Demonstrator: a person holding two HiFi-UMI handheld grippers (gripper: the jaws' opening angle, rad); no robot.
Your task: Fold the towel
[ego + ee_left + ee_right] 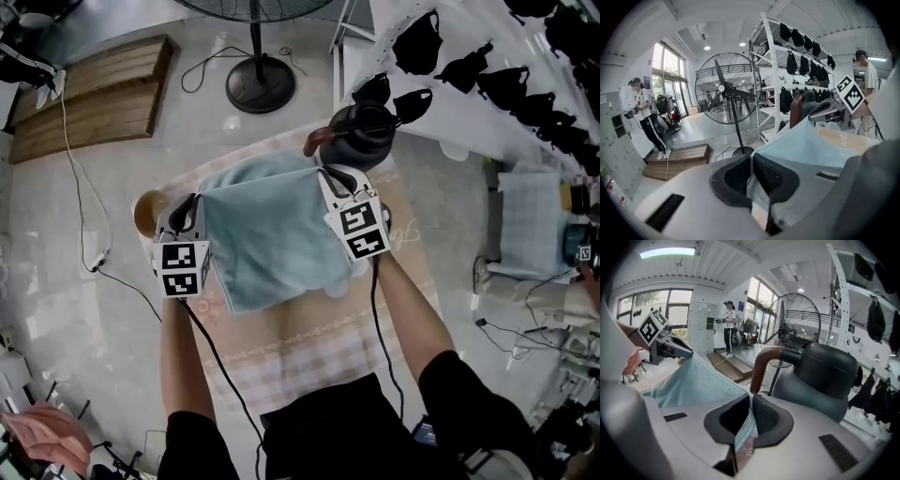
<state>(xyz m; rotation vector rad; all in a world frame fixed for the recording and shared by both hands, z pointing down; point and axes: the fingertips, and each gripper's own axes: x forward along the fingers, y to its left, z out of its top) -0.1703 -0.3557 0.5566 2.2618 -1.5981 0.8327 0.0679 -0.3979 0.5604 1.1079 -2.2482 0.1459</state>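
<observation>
left gripper (197, 200) pinching towel (267, 234) edge | right gripper (325, 176) pinching same edge | kettle (364, 131) near

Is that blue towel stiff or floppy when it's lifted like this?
Probably floppy: the towel drapes between the left gripper and right gripper, its free edge hanging loose. Likely light, since pinches at two corners carry it. Its fuzzy weave seems unlikely to slip.

no text, label or number can be read; faint script on the tablecloth (309, 347) is too blurred.
</observation>
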